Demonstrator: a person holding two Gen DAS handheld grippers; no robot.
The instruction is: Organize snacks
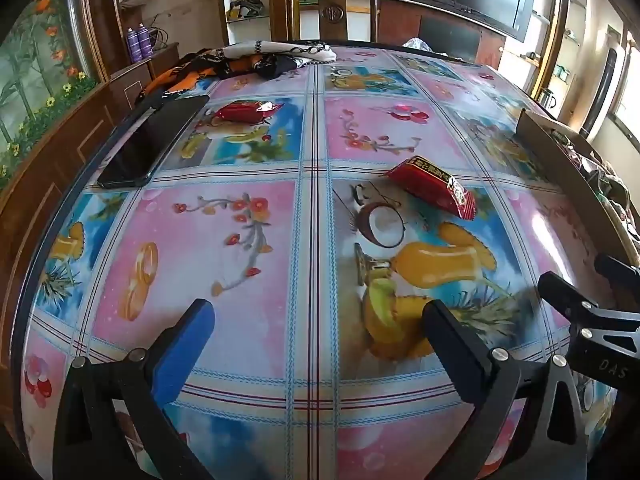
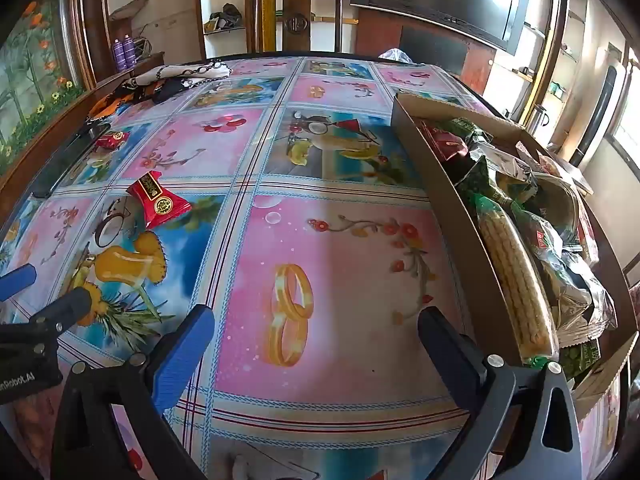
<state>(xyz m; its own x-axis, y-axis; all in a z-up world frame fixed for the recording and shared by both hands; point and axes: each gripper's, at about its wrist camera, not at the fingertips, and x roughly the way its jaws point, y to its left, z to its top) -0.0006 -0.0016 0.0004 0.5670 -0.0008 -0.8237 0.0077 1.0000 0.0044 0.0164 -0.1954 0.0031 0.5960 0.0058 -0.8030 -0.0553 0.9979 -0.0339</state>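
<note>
Both my grippers hover low over the tabletop, jaws spread wide and holding nothing. The nearer red snack packet lies flat ahead of my left gripper and a little to its right, long axis running diagonally from far-left to near-right. From my right gripper it sits well off to the left, so my left is nearer. The cardboard box of snacks is just right of my right gripper. A second red packet lies farther off beside the phone.

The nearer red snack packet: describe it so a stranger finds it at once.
Start at the cardboard box full of snacks on the table's right side. Left of it, on the tablecloth's coconut picture, lies the nearer red packet. The other red packet lies farther back, beside the black phone.
</note>
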